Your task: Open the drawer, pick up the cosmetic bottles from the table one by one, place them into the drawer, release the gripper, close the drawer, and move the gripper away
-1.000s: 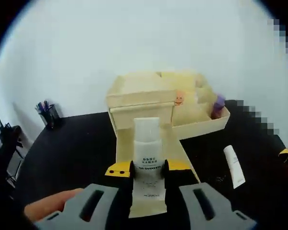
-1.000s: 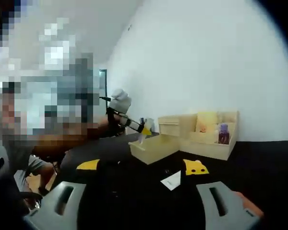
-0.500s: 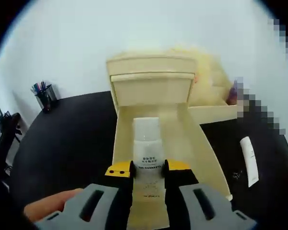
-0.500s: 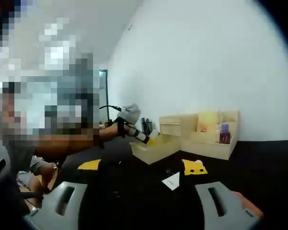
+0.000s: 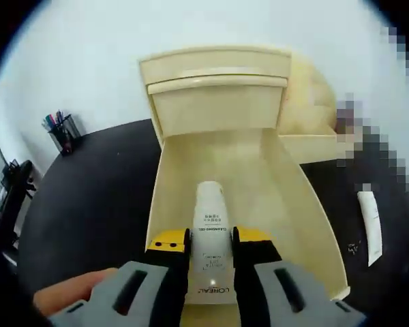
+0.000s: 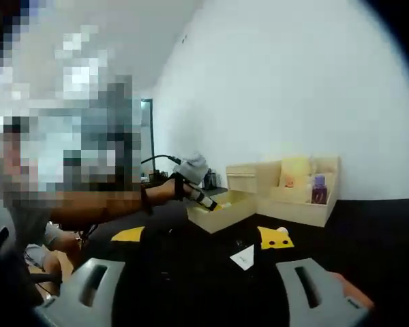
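1. To the left of the left claw (image 5: 210, 240), a pen cup (image 5: 58, 133) stands well apart on the black worktop (image 5: 95, 204).
2. The left claw is closed on a white cosmetic bottle (image 5: 210, 231), gripping it at mid-body. The bottle points straight ahead of the jaws, its far end over the floor of the open drawer (image 5: 259, 170).
3. The drawer extends ahead of the claw to the wooden organizer (image 5: 215, 68).
4. Handling judgement: the bottle appears light, rigid plastic with a smooth, likely slippery surface. The mid-body hold over the label suits it; moderate grip force should suffice.
5. To the right of the left claw, a white tube (image 5: 370, 225) lies on the worktop beside the drawer wall.
6. The right claw (image 6: 208, 238) is open and holds nothing. The left claw and drawer lie ahead of it, to the left, well apart.
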